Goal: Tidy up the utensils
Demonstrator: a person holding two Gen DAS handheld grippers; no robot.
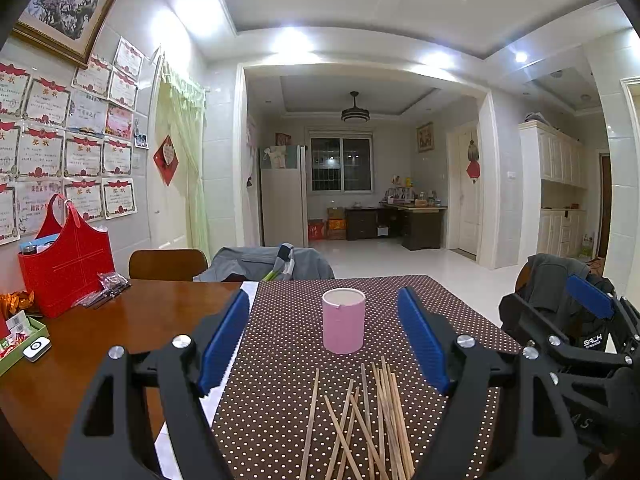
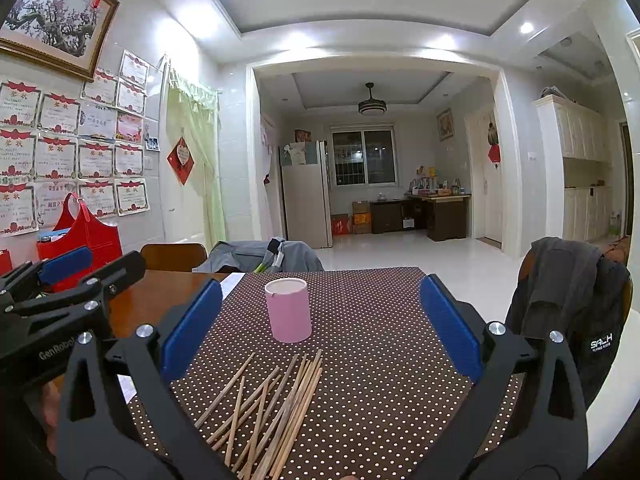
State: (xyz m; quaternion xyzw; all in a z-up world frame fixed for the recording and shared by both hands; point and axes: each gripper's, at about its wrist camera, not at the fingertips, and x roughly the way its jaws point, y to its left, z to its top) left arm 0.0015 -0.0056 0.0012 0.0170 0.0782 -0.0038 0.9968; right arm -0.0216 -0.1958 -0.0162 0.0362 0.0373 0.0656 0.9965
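Loose wooden chopsticks [image 1: 362,420] lie nearest the lens, a scattered fan on the brown white-dotted cloth [image 1: 280,360] that covers the right part of the glossy wooden desk [image 1: 120,320]. They cross one another at several angles, so none is yet sorted; judging by the task, they wait to be gathered.

Going left to right in the left wrist view: at 9 o'clock a red handled bag [image 1: 66,270] stands near the wall, clear of the work area. The left claw [image 1: 330,340] is spread wide and empty, its blue pads framing the scene, and it hangs above the sticks' near ends, apparently lined up for a pick. Straight ahead at 12 o'clock, just beyond the sticks' far tips, stands the pink cylindrical holder [image 1: 343,321], upright and open-topped, apart from the sticks, probably their destination. At 3 o'clock the right claw [image 1: 576,308] shows beside a chair draped with a dark jacket [image 1: 560,280].

From the right wrist view, the right claw [image 2: 320,328] is likewise spread and holds nothing; the chopsticks [image 2: 272,408] sit toward 7 o'clock, the pink holder [image 2: 288,310] at 11 o'clock.
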